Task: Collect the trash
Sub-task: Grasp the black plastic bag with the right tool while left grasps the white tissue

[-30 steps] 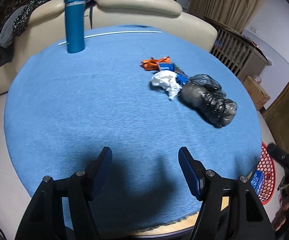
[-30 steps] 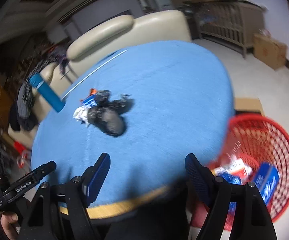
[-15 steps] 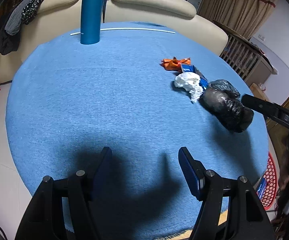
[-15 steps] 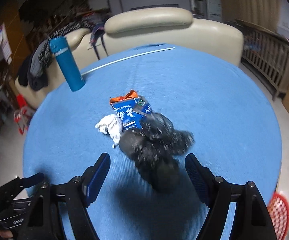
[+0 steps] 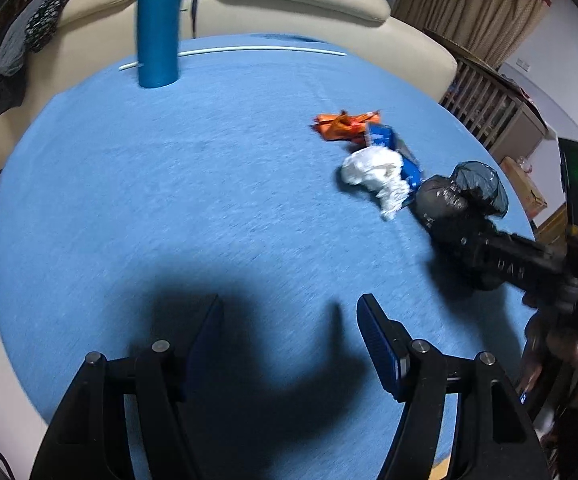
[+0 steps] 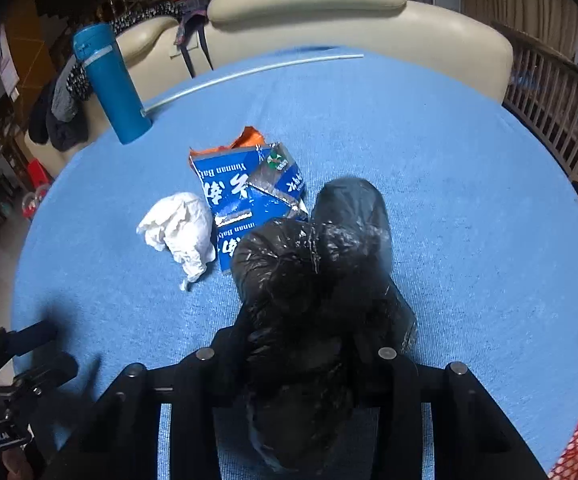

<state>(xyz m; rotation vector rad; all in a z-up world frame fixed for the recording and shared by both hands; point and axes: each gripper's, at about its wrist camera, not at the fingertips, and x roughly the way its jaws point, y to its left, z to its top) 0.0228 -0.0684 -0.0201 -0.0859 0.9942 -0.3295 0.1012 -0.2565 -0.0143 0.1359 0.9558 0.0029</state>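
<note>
Left-wrist and right-wrist views of a round table [image 5: 129, 208] covered in blue cloth. From left to right in the left-wrist view: a tall blue bottle [image 5: 157, 24] stands upright near the far edge, with a thin white rod [image 5: 261, 49] lying behind it; an orange wrapper [image 5: 343, 125] and a blue snack packet [image 5: 393, 148] lie right of centre, with a crumpled white tissue [image 5: 377, 178] touching the packet's near side; a black plastic bag [image 5: 457, 200] lies just beside them, at the right.

The left gripper [image 5: 289, 344] hovers over bare cloth near the table's front edge, its jaws spread wide with nothing between them — well apart from the trash.

The right gripper [image 6: 301, 356], seen in its own view, has its fingers set on either side of the black plastic bag [image 6: 317, 272]; the crumpled bag fills the gap between them and hides the pads, so whether the jaws have closed on it cannot be told. The bag rests on the cloth. In this view the white tissue [image 6: 181, 232] lies left of the bag, and the blue packet [image 6: 245, 188] sits behind it — touching both. A red basket [image 6: 573, 456] shows at the lower right, below the table edge.
</note>
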